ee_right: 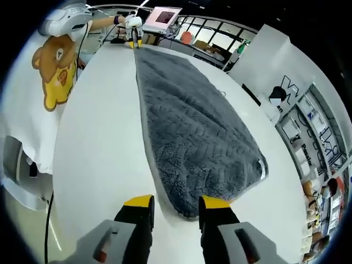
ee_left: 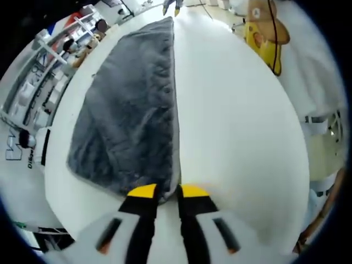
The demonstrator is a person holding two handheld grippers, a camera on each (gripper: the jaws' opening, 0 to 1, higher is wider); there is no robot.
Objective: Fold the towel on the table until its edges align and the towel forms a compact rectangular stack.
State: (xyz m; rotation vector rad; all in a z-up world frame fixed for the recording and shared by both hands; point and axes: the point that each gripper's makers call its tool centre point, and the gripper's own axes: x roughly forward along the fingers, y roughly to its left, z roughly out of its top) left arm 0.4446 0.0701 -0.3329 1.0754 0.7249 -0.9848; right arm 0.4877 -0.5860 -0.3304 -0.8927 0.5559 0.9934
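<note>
Left claw [ee_left: 167,192] is pinched on the towel's [ee_left: 132,115] near corner; right claw [ee_right: 175,203] stands apart, straddling the opposite corner. The grey towel lies lengthwise on the white tabletop [ee_left: 236,137] between them, apparently readied for an end-over-end fold.

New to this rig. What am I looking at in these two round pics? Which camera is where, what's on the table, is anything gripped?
No robot arm here: a person holds a two-jaw handheld gripper in each hand, and a fisheye camera rides on each, looking along its yellow-tipped jaws.

In the left gripper view, the left gripper sits at one end of a long grey fluffy towel, jaws nearly shut around its edge. In the right gripper view, the right gripper is at the opposite end, jaws apart astride the towel's corner.

Each gripper also appears tiny at the far end of the other's view.

The towel lies flat on a white table. The person wears a white shirt with a bear print.
</note>
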